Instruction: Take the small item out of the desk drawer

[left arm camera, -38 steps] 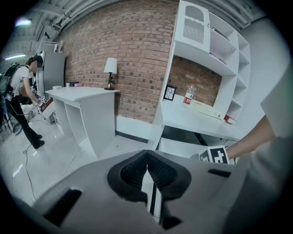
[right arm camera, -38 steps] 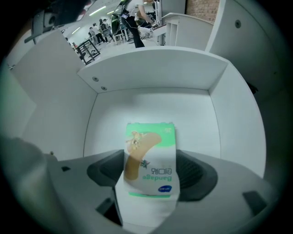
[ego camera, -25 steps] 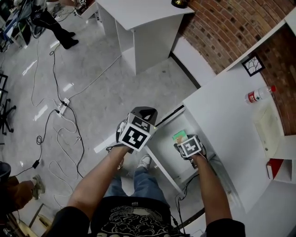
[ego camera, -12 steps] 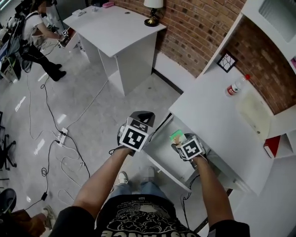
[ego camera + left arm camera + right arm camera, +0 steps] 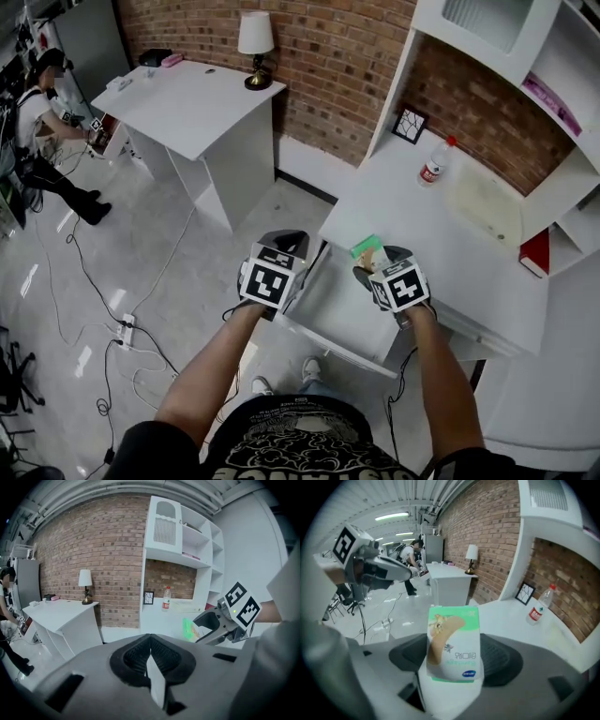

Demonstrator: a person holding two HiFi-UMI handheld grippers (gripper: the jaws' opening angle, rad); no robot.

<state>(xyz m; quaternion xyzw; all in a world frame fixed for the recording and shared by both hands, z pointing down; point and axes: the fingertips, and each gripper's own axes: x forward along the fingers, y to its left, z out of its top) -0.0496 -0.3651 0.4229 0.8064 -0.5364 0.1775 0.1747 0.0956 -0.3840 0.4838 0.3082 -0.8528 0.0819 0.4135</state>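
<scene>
In the head view my right gripper (image 5: 367, 262) is shut on a small green-and-white plaster box (image 5: 366, 247), held up over the far end of the open white drawer (image 5: 328, 298), by the desk's edge (image 5: 441, 244). The right gripper view shows the box (image 5: 454, 644) upright between the black pads (image 5: 502, 658), with a plaster pictured on its face. My left gripper (image 5: 289, 242) hovers beside the drawer's left side; its jaws (image 5: 150, 651) meet at the tip with nothing in them. The left gripper view also catches the right gripper (image 5: 220, 623) and the box (image 5: 189, 629).
On the desk stand a water bottle (image 5: 433, 164) and a small picture frame (image 5: 409, 124); a red book (image 5: 532, 253) sits in the shelf at right. A second white table (image 5: 178, 103) with a lamp (image 5: 253, 42) is at back left. A person (image 5: 42, 112) and floor cables (image 5: 103, 309) are at left.
Both grippers have risen. The right one has lifted the box from down inside the drawer to about the desk's edge. The head view has tilted up toward the wall.
</scene>
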